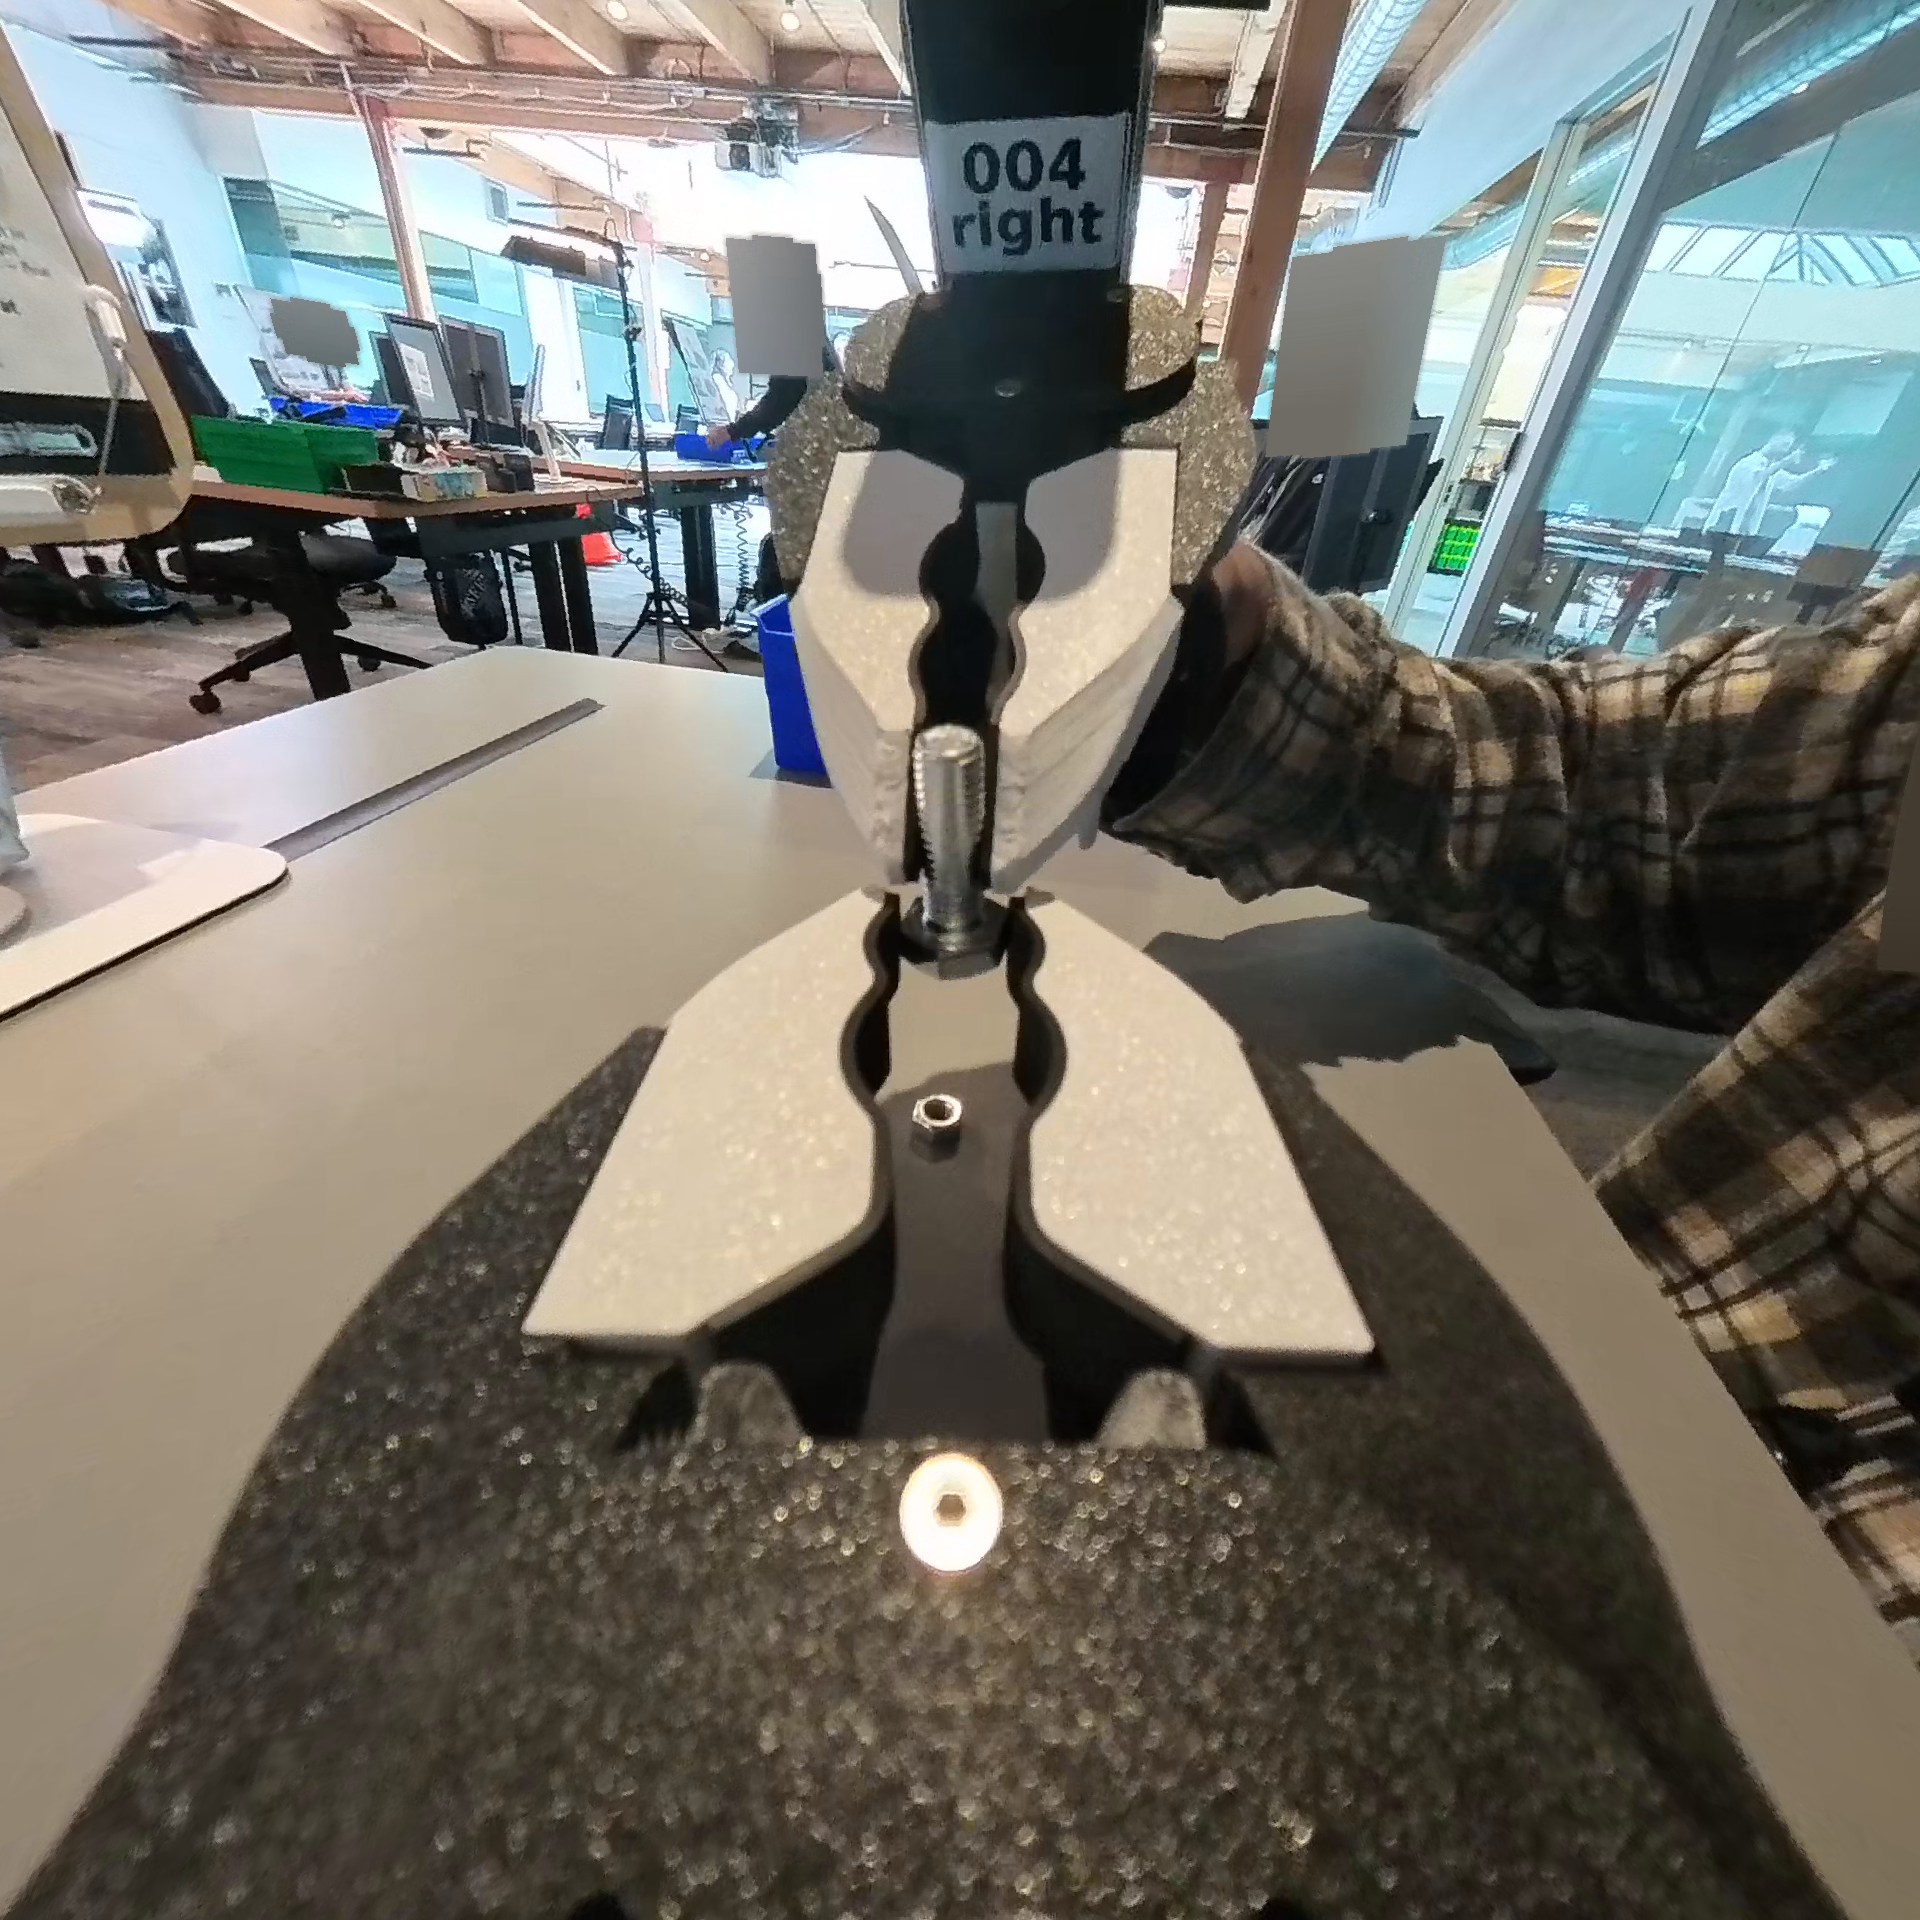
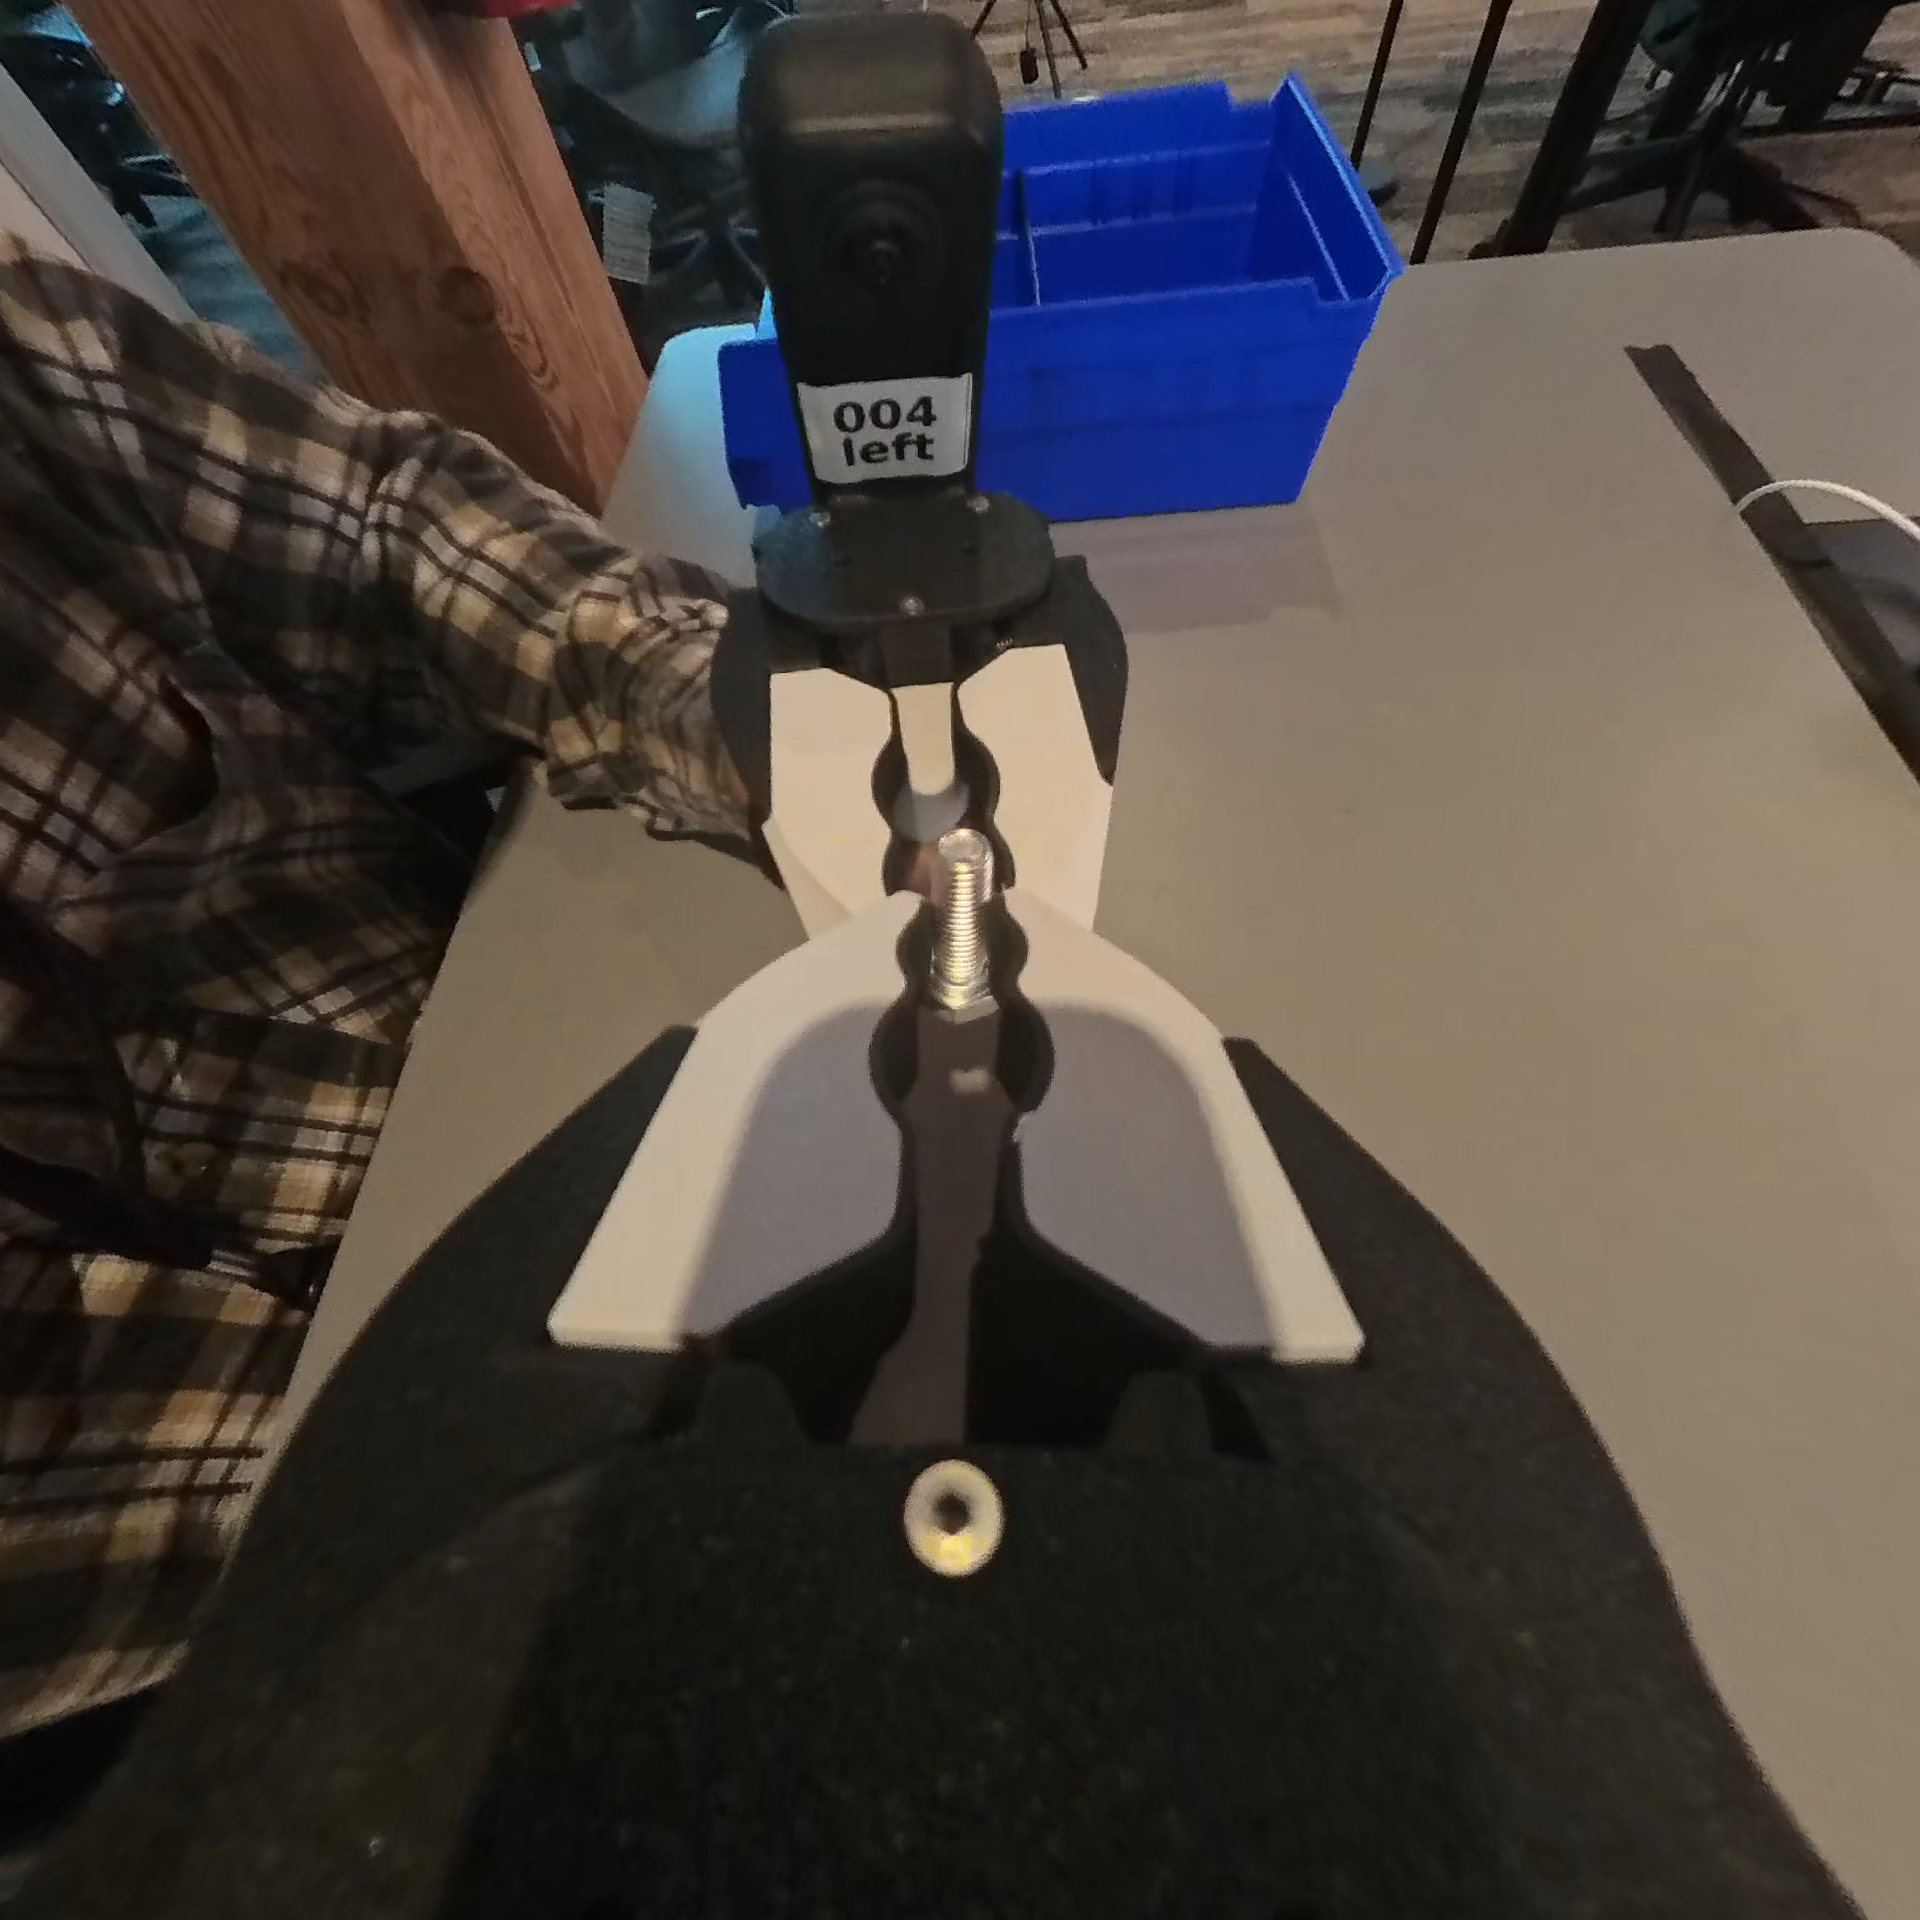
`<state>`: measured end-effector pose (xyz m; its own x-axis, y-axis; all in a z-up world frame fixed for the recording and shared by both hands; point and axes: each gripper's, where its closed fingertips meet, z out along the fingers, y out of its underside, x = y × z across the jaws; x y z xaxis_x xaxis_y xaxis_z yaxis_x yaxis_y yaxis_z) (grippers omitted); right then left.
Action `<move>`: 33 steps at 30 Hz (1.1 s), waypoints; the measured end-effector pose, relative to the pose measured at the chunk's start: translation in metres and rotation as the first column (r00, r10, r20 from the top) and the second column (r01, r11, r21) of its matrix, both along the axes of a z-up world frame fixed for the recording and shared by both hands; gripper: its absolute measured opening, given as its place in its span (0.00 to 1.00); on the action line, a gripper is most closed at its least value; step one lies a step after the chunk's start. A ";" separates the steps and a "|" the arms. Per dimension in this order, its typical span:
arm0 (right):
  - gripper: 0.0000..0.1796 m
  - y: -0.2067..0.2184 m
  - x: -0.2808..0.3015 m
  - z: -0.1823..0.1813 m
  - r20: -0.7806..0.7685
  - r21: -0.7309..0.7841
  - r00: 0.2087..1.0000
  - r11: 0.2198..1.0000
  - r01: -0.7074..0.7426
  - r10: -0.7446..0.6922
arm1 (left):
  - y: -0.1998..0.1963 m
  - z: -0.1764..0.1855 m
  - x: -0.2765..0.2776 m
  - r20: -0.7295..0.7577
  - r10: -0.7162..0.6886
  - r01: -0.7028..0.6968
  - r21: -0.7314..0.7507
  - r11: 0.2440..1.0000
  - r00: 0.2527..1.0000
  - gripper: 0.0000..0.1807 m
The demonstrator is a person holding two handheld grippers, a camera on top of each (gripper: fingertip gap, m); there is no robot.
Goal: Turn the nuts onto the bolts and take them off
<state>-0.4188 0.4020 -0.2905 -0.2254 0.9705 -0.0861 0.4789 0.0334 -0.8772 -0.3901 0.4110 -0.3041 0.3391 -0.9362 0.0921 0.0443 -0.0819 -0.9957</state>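
The two hand-held grippers meet tip to tip over a grey surface (image 1: 436,935), near the middle of each picture.

In the left wrist view, the left hand-held gripper (image 1: 948,935) reaches up from the bottom of the frame. Its white fingers (image 1: 769,1122) are squeezed onto the bottom end of a shiny silver bolt (image 1: 948,831), right at the nut (image 1: 951,951) on that end. The bolt's threaded part points away toward the right hand-held gripper (image 1: 951,862), which comes down from the top of the frame. Its white fingertips sit close on both sides of the bolt, but it is hard to tell if they press on it.

In the right wrist view, the right hand-held gripper (image 2: 961,935) reaches up from the bottom. The bolt (image 2: 961,925) lies in the narrow gap between its fingers (image 2: 800,1049), with a nut (image 2: 961,1003) at the near end. The left hand-held gripper (image 2: 940,862) is just behind the bolt's far end.

A blue bin (image 2: 1174,301) sits at the top of this view, on the far edge of the surface. A checked sleeve (image 2: 312,644) fills the left side.
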 end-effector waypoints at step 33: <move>0.16 0.026 0.103 -0.140 0.303 0.082 0.836 0.887 0.455 -0.457 | 0.029 -0.015 -0.028 -0.089 0.194 -0.195 0.001 0.981 0.977 0.10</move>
